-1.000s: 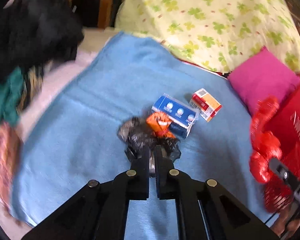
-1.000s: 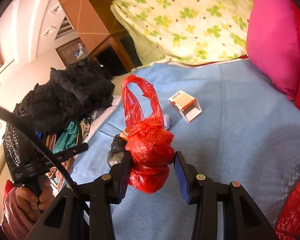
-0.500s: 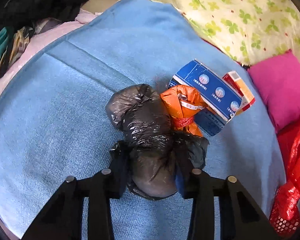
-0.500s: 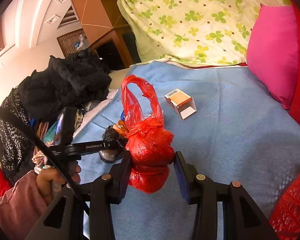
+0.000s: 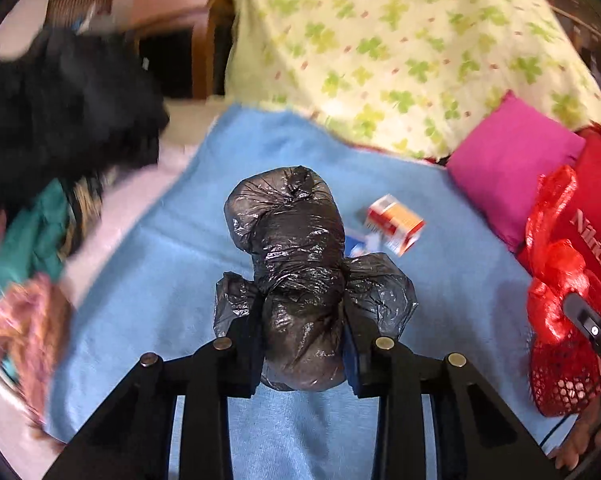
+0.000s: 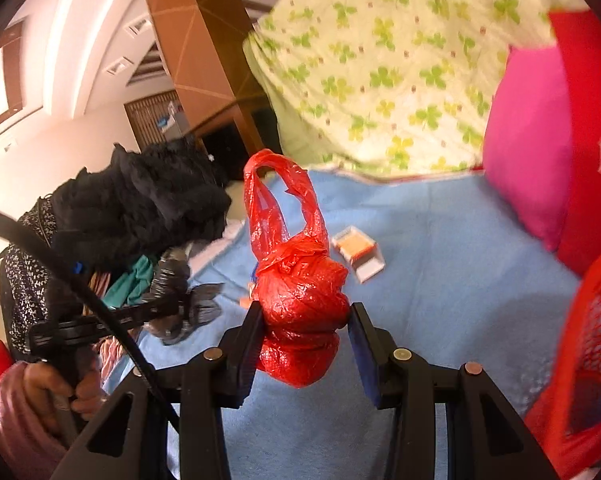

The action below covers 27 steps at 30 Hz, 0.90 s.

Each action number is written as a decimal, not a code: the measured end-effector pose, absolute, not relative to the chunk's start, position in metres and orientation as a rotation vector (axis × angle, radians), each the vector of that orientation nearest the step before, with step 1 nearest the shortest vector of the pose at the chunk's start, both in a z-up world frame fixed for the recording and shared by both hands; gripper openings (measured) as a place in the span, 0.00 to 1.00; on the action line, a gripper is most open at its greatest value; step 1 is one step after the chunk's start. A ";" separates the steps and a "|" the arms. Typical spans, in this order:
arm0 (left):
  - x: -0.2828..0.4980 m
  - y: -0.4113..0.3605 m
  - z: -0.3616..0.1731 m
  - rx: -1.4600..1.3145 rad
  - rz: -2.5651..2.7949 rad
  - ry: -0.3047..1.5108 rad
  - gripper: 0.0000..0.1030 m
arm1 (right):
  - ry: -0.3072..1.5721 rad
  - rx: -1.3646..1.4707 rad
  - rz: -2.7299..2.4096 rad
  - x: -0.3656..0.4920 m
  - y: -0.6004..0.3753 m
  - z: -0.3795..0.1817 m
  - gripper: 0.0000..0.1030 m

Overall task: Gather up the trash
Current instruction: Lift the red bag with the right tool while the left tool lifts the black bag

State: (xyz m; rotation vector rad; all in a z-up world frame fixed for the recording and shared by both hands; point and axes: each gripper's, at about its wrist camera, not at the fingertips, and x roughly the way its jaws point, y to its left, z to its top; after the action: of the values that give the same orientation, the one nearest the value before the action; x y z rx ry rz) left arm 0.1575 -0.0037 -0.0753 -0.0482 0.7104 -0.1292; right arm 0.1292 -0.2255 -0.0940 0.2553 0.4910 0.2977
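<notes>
Blue blanket [image 5: 172,264] fills center frame. Yellow-green clover-print quilt [image 5: 400,52] heaped across the top. Magenta pillow [image 5: 512,160] at right, against a red cushion with white lettering [image 5: 598,216]. Black clothing pile [image 5: 60,120] upper left; teal garment [image 5: 32,236] below it. Wooden furniture [image 6: 204,40] in the background.

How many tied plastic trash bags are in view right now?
2: a knotted black plastic bag in the left gripper, a knotted red plastic bag in the right gripper. Others may be hidden.

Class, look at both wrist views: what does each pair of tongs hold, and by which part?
Left tongs: the black trash bag, pinched around its lower bulge. Right tongs: the red trash bag, gripped at its knotted body, handles free above.
</notes>
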 end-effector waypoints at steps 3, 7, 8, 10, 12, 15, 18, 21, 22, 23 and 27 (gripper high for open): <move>0.139 -0.026 -0.051 0.004 -0.154 0.649 0.33 | 0.439 0.258 0.284 0.111 -0.234 -0.085 0.44; 0.118 -0.061 -0.028 0.092 -0.178 0.585 0.33 | 0.378 0.266 0.249 0.085 -0.246 -0.075 0.44; 0.115 -0.069 -0.025 0.105 -0.186 0.574 0.33 | 0.361 0.270 0.238 0.078 -0.251 -0.073 0.44; 0.105 -0.087 -0.017 0.138 -0.214 0.547 0.34 | 0.336 0.278 0.221 0.068 -0.259 -0.069 0.44; 0.101 -0.102 -0.014 0.165 -0.228 0.536 0.34 | 0.312 0.291 0.201 0.058 -0.270 -0.065 0.44; 0.094 -0.125 -0.006 0.195 -0.258 0.518 0.34 | 0.290 0.315 0.174 0.049 -0.286 -0.062 0.44; 0.085 -0.147 -0.001 0.231 -0.278 0.490 0.34 | 0.277 0.333 0.156 0.041 -0.300 -0.060 0.44; 0.081 -0.165 0.001 0.247 -0.311 0.486 0.34 | 0.272 0.342 0.134 0.035 -0.311 -0.059 0.44; 0.079 -0.169 0.002 0.252 -0.318 0.485 0.34 | 0.270 0.344 0.129 0.033 -0.313 -0.059 0.44; 0.077 -0.175 0.002 0.251 -0.321 0.485 0.34 | 0.267 0.348 0.123 0.030 -0.317 -0.059 0.44; 0.070 -0.196 0.004 0.279 -0.353 0.475 0.34 | 0.250 0.360 0.108 0.024 -0.329 -0.057 0.44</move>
State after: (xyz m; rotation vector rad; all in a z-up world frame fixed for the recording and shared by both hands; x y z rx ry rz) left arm 0.0703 -0.1964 0.0035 0.2794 0.4747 -0.3532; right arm 0.0237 -0.3286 -0.0571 0.3598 0.2504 0.1081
